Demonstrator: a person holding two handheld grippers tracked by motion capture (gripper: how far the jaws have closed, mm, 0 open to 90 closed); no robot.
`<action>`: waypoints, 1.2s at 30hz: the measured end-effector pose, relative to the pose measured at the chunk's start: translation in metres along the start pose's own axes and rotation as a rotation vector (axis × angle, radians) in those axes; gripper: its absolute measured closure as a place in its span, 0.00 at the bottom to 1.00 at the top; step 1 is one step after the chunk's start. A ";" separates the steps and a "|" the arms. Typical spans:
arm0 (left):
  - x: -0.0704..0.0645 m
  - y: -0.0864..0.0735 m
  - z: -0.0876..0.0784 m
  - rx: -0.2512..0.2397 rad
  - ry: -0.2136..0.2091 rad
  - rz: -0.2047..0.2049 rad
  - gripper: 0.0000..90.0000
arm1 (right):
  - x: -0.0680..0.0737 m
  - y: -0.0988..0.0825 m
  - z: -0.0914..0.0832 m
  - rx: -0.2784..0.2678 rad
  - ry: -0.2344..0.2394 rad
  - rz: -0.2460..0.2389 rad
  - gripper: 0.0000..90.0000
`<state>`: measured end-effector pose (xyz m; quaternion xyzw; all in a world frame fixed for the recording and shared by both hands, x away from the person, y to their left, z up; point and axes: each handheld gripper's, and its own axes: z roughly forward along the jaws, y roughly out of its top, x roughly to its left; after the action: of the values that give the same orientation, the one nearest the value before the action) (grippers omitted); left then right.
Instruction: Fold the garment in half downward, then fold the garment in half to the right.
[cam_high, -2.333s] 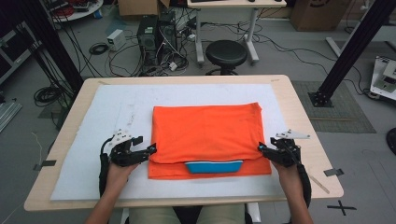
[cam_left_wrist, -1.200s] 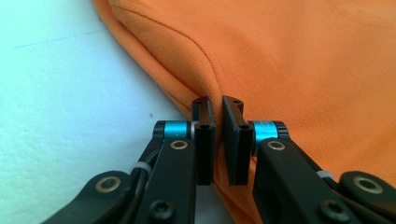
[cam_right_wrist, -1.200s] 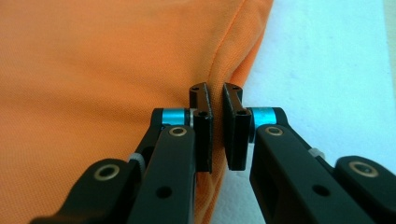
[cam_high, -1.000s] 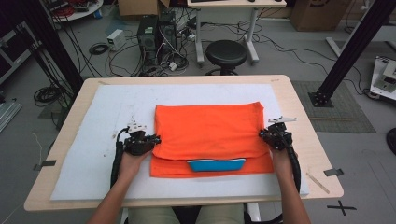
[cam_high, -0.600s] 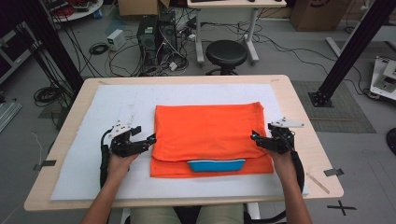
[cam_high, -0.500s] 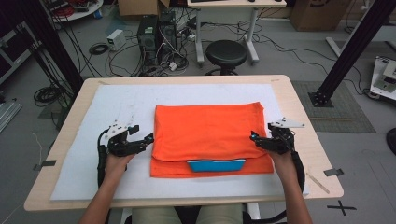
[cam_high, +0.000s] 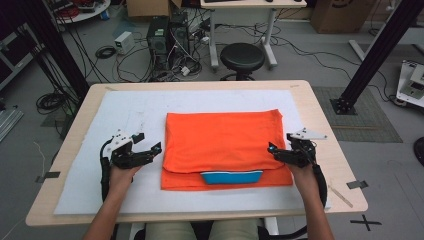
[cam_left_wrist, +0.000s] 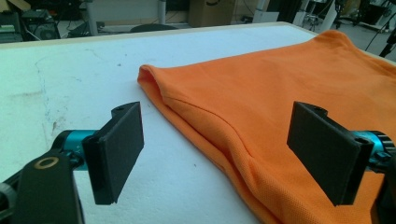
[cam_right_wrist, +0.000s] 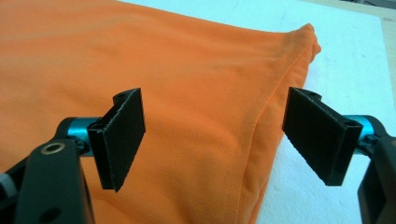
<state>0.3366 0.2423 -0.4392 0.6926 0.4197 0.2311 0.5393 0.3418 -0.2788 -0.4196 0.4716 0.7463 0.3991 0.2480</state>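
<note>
1. Two tools idle: left gripper (cam_high: 149, 151) and right gripper (cam_high: 278, 152), jaws just opened and standing wide apart, nothing clamped.
2. Orange shirt (cam_high: 223, 145) folded flat on white mat (cam_high: 100, 120), mid-table, between both grippers; blue collar (cam_high: 231, 176) peeking out at near edge.
3. Fabric soft, light, limp; likely to sag and unfold if lifted by one layer.
4. Best hold, by judgement: side folds (cam_left_wrist: 159, 95), pinching all layers together, one gripper per side.
5. Knit surface not slippery; mat may drag slightly.
</note>
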 end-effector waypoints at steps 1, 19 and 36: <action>0.000 0.000 0.000 0.002 0.002 0.001 0.21 | 0.000 0.000 0.000 0.000 -0.002 0.001 0.24; -0.004 -0.004 -0.004 0.041 -0.040 -0.024 0.21 | 0.004 0.002 0.001 -0.005 0.007 0.000 0.24; -0.024 -0.005 -0.003 0.184 -0.051 -0.052 0.23 | 0.010 0.000 -0.005 -0.002 0.023 -0.015 0.24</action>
<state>0.3197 0.2239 -0.4403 0.7337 0.4431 0.1597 0.4898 0.3337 -0.2718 -0.4167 0.4611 0.7521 0.4035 0.2429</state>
